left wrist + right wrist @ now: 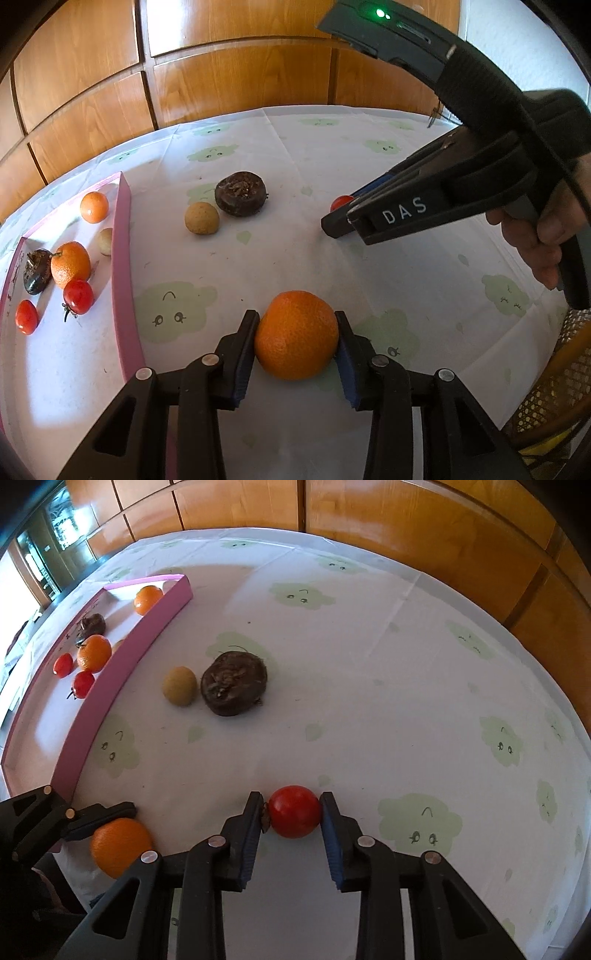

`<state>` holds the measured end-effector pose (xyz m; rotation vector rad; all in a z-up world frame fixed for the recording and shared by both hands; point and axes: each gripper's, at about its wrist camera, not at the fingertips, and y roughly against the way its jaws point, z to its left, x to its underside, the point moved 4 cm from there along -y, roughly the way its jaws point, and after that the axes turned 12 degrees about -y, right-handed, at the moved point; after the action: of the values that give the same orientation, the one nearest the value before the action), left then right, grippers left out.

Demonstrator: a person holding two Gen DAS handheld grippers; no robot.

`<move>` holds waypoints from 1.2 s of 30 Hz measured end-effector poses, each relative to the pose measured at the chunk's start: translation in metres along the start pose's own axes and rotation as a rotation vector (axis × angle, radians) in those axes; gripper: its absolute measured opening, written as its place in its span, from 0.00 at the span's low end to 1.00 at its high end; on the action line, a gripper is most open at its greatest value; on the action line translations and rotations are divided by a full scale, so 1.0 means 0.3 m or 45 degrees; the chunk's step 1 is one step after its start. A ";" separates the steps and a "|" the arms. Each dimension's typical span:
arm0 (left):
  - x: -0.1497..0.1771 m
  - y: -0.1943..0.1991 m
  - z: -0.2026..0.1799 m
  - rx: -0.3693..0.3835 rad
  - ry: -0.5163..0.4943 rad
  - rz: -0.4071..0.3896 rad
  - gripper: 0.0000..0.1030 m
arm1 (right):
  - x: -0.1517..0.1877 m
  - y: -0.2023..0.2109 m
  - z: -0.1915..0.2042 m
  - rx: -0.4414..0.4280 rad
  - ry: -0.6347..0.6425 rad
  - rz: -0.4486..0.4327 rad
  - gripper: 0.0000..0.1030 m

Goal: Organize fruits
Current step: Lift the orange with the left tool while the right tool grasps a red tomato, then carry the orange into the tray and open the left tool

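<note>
my left gripper (297, 332) is clamped on the orange (296, 335), pads touching both sides, fruit sitting low on the tablecloth (332, 147) just right of the pink tray (123, 258). my right gripper (294, 810) has the tomato (294, 811) between its jaws: the right pad touches the skin, the left pad sits against the stem bit, so i read it as gripping, though only lightly. the tomato is further right of the tray than the orange, well apart from the tray wall.

key relation: the tray lies to the left of both grippers, long wall running away from me, and the left hand is the nearer one. so the orange likely goes in first, lifted over the near wall into the bare part of the tray, short of the oranges and tomatoes already inside. the brown fruit (180, 690) and dark lump (233, 685) wait mid-table, right of the tray, untouched.
</note>
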<state>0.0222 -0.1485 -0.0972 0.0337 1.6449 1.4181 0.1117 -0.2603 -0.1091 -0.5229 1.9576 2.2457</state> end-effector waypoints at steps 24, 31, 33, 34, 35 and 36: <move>-0.005 0.005 0.000 -0.004 0.008 -0.002 0.39 | 0.008 0.002 -0.014 -0.010 0.007 0.002 0.31; -0.006 0.002 0.002 -0.004 0.011 -0.002 0.39 | 0.018 -0.003 0.003 -0.007 0.020 -0.002 0.31; -0.005 0.003 0.001 -0.004 0.011 -0.001 0.39 | 0.018 -0.004 0.003 -0.007 0.020 -0.003 0.31; -0.005 0.003 0.001 -0.003 0.011 -0.001 0.39 | 0.020 -0.003 0.007 -0.002 0.025 -0.006 0.31; -0.006 0.003 0.002 -0.003 0.012 0.000 0.39 | 0.021 -0.003 0.008 0.001 0.029 -0.008 0.31; -0.008 0.002 0.004 -0.002 0.013 0.002 0.39 | 0.022 -0.003 0.009 0.002 0.033 -0.010 0.31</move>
<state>0.0238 -0.1487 -0.0951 0.0266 1.6522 1.4227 0.1053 -0.2583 -0.1117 -0.5615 1.9656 2.2436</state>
